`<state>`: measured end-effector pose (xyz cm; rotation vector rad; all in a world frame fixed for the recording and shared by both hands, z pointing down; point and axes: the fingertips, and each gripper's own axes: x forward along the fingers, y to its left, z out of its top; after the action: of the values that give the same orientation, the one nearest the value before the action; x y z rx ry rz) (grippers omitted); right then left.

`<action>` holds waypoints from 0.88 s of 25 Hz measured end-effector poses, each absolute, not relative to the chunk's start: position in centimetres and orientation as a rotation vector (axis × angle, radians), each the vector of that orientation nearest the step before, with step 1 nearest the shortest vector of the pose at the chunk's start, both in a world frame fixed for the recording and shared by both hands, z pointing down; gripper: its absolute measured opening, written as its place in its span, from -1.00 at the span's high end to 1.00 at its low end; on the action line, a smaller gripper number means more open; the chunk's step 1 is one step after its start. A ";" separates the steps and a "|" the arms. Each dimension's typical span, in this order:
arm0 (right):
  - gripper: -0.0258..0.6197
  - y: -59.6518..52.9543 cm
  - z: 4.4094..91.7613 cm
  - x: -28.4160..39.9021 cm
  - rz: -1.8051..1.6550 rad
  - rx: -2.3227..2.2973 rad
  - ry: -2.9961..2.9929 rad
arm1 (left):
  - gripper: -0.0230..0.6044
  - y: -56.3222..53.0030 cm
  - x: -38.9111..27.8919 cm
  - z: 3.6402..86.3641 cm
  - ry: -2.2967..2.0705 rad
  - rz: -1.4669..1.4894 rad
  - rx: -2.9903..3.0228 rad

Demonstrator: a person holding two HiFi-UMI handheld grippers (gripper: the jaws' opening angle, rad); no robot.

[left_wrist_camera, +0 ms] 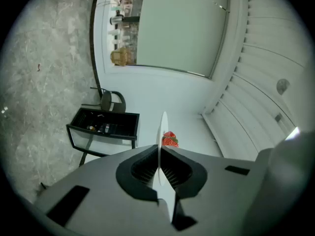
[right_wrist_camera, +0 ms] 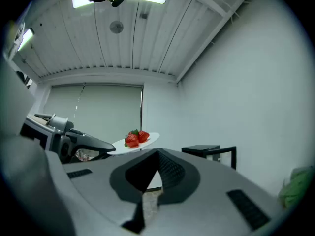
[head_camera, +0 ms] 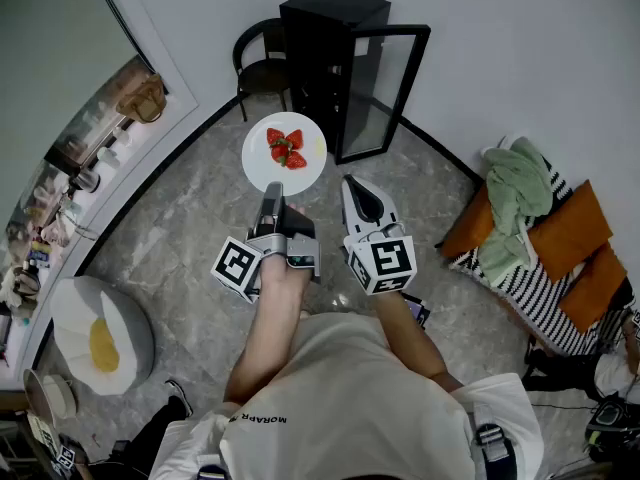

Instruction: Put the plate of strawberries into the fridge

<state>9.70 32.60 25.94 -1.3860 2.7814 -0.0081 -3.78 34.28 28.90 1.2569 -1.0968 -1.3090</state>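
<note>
A white plate (head_camera: 311,158) carries a few red strawberries (head_camera: 286,149). My left gripper (head_camera: 271,202) is shut on its near rim and holds it level above the floor. In the left gripper view the plate (left_wrist_camera: 162,127) shows edge-on between the pads, with the strawberries (left_wrist_camera: 170,139) beyond. My right gripper (head_camera: 353,184) hovers beside it, shut and empty. The right gripper view shows the plate (right_wrist_camera: 150,139) and strawberries (right_wrist_camera: 134,137) off to its left. The black fridge (head_camera: 325,48) stands ahead against the wall with its glass door (head_camera: 385,93) swung open.
A dark chair (head_camera: 258,63) sits left of the fridge. Right of me is a striped seat with orange cushions (head_camera: 565,233) and a green cloth (head_camera: 518,193). A white beanbag (head_camera: 95,333) lies at the left, beside a cluttered window ledge (head_camera: 60,208).
</note>
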 end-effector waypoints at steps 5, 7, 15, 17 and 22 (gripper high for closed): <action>0.91 33.2 26.4 9.4 -0.026 -1.393 2.770 | 0.89 35.0 -3.4 29.3 -1.075 -1.293 1.259; 0.91 33.6 26.6 9.4 -0.034 -1.398 2.768 | 0.89 35.4 -3.2 29.3 -1.063 -1.285 1.252; 0.91 34.5 26.6 9.5 -0.051 -1.400 2.764 | 0.89 36.5 -3.4 29.0 -1.078 -1.276 1.258; 0.91 34.8 26.6 9.5 -0.049 -1.397 2.762 | 0.89 36.7 -3.3 29.2 -1.074 -1.272 1.253; 0.91 35.4 26.9 9.0 -0.075 -1.396 2.761 | 0.89 37.1 -3.5 29.8 -1.054 -1.253 1.248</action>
<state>9.04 35.43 26.91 -1.3965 2.7614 -0.0754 -3.45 37.11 29.79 1.2483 -1.0544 -1.2529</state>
